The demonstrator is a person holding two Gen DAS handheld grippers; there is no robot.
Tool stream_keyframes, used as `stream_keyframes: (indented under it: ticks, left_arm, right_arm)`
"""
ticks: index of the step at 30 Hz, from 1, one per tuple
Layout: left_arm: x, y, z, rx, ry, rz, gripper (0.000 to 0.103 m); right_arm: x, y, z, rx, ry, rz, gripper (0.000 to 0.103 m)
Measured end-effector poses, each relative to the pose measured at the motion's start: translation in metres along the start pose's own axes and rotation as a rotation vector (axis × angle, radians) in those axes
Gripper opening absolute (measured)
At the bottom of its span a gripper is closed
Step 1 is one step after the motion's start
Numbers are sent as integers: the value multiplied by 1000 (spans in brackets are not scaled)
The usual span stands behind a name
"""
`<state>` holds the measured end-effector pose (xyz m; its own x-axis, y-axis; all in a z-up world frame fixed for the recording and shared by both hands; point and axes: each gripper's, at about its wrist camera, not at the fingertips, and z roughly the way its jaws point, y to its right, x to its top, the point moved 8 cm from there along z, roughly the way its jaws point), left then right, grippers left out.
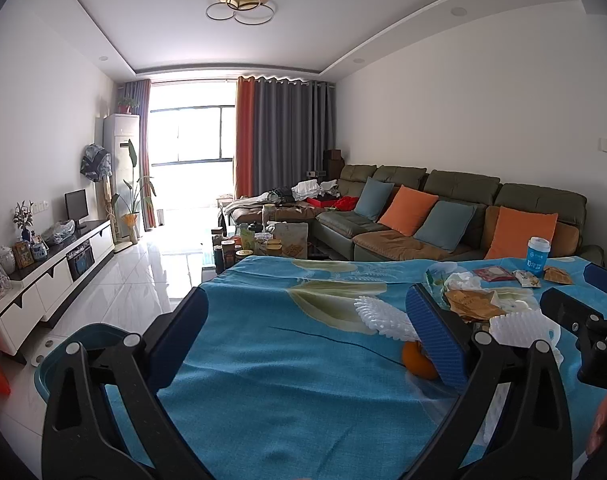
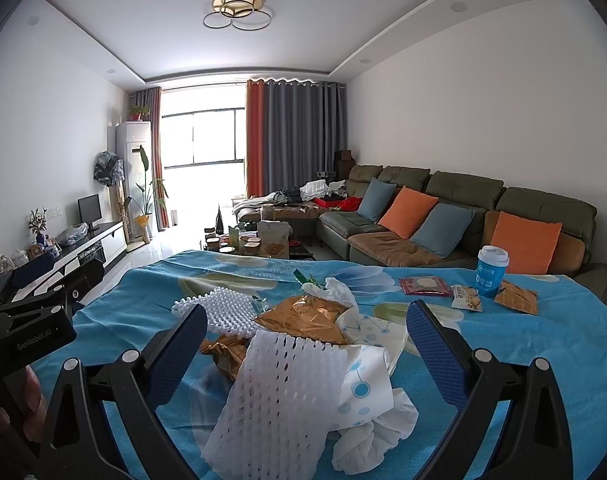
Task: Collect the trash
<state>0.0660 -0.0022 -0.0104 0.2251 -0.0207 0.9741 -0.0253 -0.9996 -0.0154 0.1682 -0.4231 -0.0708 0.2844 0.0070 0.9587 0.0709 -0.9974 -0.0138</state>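
Note:
A pile of trash lies on the blue flowered tablecloth (image 2: 543, 352): white foam fruit nets (image 2: 279, 396), golden-brown wrappers (image 2: 303, 316), crumpled white paper (image 2: 367, 384). My right gripper (image 2: 303, 348) is open, its blue fingers either side of the pile, holding nothing. My left gripper (image 1: 303, 340) is open and empty over bare cloth to the left of the pile; its right finger (image 1: 435, 336) stands in front of an orange (image 1: 417, 362) and a foam net (image 1: 383, 316). The right gripper shows at the left wrist view's right edge (image 1: 575, 304).
A blue-and-white paper cup (image 2: 491, 272), a red packet (image 2: 423, 285), a small snack wrapper (image 2: 467, 298) and a brown packet (image 2: 517, 298) lie at the table's far right. A teal bin (image 1: 75, 344) stands below the table's left edge. Sofa and cluttered coffee table lie beyond.

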Motion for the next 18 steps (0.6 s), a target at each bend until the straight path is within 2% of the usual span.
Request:
stream_keyframes:
  ticks: [18]
  left_arm:
    - [0, 1, 0, 0, 0, -1, 97]
  right_arm:
    - [0, 1, 1, 1, -2, 2, 96]
